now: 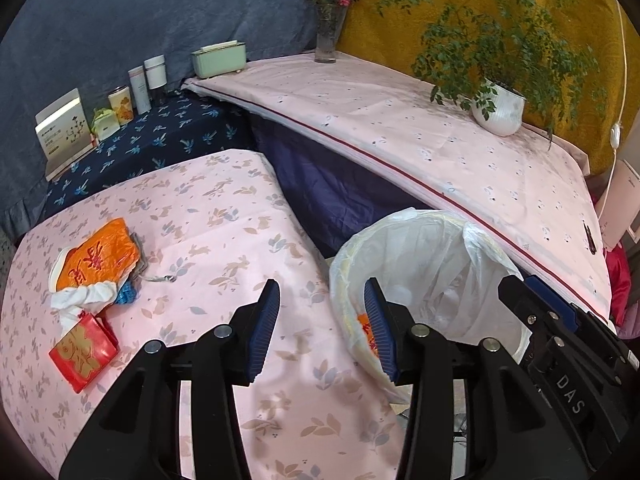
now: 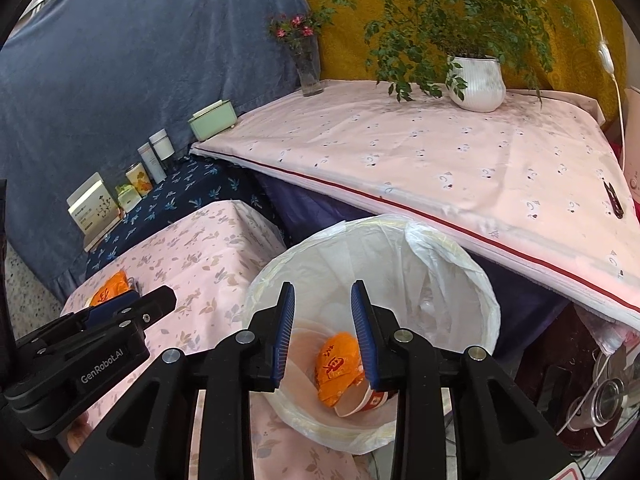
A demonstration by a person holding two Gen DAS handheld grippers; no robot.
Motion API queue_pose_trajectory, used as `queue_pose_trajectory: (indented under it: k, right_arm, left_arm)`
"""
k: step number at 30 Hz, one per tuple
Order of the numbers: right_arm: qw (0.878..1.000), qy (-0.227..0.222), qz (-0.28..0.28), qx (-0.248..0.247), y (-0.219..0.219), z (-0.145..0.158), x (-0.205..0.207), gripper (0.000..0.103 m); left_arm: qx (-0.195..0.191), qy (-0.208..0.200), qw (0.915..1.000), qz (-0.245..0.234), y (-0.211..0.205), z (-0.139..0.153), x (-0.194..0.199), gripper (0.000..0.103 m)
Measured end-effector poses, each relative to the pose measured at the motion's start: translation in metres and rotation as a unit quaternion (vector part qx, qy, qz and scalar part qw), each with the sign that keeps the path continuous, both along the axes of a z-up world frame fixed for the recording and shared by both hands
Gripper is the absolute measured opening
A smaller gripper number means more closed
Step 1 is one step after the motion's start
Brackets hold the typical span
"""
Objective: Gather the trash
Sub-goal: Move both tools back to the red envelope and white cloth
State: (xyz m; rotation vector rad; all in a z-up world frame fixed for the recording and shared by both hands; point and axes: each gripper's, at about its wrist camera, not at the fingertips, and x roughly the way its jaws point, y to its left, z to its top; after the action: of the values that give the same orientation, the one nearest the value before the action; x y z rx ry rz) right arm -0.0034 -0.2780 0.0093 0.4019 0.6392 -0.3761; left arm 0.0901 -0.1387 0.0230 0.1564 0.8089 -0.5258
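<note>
A small heap of trash lies on the pink leaf-print desk (image 1: pixel 208 216): an orange printed wrapper (image 1: pixel 100 254) on top, crumpled white paper (image 1: pixel 86 294) under it, a scrap of blue (image 1: pixel 127 294) at its edge, and a red packet (image 1: pixel 83 354) just beside them, nearer the onlooker. The orange wrapper's long axis runs from about eight o'clock up to two o'clock in the left wrist view.

From the left claw (image 1: pixel 322 328) the heap sits at about ten o'clock, well apart, with bare cloth between. That claw is spread and empty, its blue pads hanging over the desk's edge where it meets the bin.

The bin (image 1: pixel 348 256), lined with a white bag, stands at one o'clock from the left claw and touches the desk's side. Inside it, in the right wrist view, lie another orange wrapper (image 2: pixel 338 364) and a paper cup (image 2: pixel 360 396).

The right claw (image 2: pixel 323 332) hovers right over the bin's mouth, spread with nothing between the pads; the orange wrapper seen through the gap lies on the bin's bottom, not pinched.

The left claw is plainly nearer the heap, so the next pick probably falls to it: a swing toward ten o'clock, closing across the wrapper's short side.

Behind, a second pink-covered desk (image 1: pixel 400 120) carries a potted plant (image 1: pixel 498 108) and a vase of flowers (image 1: pixel 330 36).
</note>
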Motion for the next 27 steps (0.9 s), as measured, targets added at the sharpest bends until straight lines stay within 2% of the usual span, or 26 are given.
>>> queue_pose_trajectory:
  k: [7,9,11,16,21,24,27]
  right_arm:
    - [1.000,0.006,0.027,-0.004,0.026,-0.001,0.015,0.030]
    - [0.999,0.008,0.036,-0.004,0.035,-0.002,0.020,0.031]
    - [0.999,0.010,0.045,-0.007,0.046,-0.002,0.026,0.035]
    - [0.997,0.015,0.072,-0.013,0.074,-0.004,0.039,0.036]
    - [0.995,0.024,0.100,-0.015,0.102,-0.007,0.054,0.036]
    - [0.993,0.029,0.117,-0.019,0.120,-0.009,0.062,0.036]
    - [0.991,0.034,0.132,-0.017,0.137,-0.012,0.070,0.036]
  left_arm:
    - [-0.007,0.002,0.9990,0.044,0.039,-0.004,0.011,0.057]
    - [-0.011,0.004,0.9981,0.060,0.053,-0.005,0.016,0.059]
    - [-0.013,0.003,0.9970,0.076,0.067,-0.007,0.020,0.064]
    - [-0.015,0.004,0.9937,0.111,0.103,-0.011,0.029,0.067]
    - [-0.019,0.006,0.9884,0.150,0.141,-0.018,0.036,0.071]
    - [-0.018,0.003,0.9832,0.181,0.166,-0.023,0.037,0.083]
    - [-0.020,0.010,0.9783,0.206,0.193,-0.030,0.041,0.083]
